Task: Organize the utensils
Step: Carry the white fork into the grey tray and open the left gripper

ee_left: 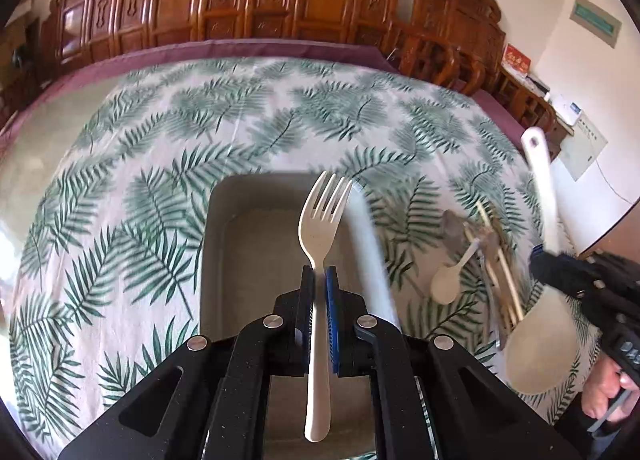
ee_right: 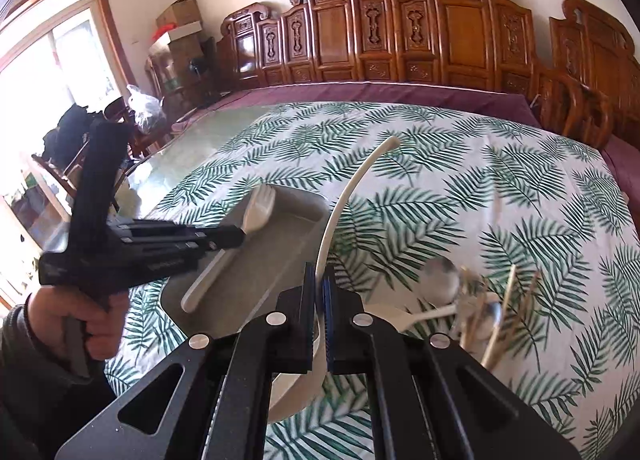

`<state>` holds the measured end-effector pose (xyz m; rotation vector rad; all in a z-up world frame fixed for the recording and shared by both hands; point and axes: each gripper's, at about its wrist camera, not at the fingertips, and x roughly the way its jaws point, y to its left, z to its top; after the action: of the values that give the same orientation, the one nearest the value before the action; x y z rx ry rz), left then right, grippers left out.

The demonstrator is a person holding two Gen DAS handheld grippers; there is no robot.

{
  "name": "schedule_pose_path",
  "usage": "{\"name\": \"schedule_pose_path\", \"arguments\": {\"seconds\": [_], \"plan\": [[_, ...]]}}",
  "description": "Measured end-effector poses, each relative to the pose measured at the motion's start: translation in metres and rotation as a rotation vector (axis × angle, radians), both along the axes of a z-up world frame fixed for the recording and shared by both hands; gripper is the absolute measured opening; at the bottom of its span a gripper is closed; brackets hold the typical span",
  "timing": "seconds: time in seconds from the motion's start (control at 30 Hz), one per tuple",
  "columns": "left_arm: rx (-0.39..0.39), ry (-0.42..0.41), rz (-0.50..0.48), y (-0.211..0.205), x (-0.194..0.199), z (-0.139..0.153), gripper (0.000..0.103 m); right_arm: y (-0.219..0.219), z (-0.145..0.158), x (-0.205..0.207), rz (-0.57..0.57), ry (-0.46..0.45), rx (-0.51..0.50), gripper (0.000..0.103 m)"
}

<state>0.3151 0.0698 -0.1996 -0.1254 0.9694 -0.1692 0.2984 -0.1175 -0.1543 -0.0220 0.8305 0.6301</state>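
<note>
1. We are clamping the left gripper (ee_left: 320, 280) on a cream fork (ee_left: 322, 228) at mid-handle, its long axis running along the fingers, tines pointing toward the table's far edge, above the grey tray (ee_left: 224, 228).
2. We are pinching the right gripper (ee_right: 319, 280) on a large cream spoon (ee_right: 344, 200), handle pointing away, bowl hanging near us.
3. We are seeing a small spoon (ee_left: 446, 284) and chopsticks (ee_left: 504, 268) lying right of the tray.

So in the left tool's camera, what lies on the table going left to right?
Grey rectangular tray → cream plastic fork in the left tool → small cream spoon → large white ladle in the right tool.
</note>
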Motion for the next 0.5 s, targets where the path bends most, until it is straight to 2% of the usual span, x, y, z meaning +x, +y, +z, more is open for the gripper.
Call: {"name": "schedule_pose_path", "arguments": {"seconds": [0.47, 0.5], "plan": [[0.058, 0.054, 0.015, 0.012, 0.001, -0.027, 0.005, 0.051, -0.002, -0.001, 0.045, 0.005, -0.018, 0.005], [0.064, 0.053, 0.015, 0.013, 0.0, -0.027, 0.008, 0.053, -0.003, -0.001, 0.046, 0.006, -0.02, 0.005]]}}
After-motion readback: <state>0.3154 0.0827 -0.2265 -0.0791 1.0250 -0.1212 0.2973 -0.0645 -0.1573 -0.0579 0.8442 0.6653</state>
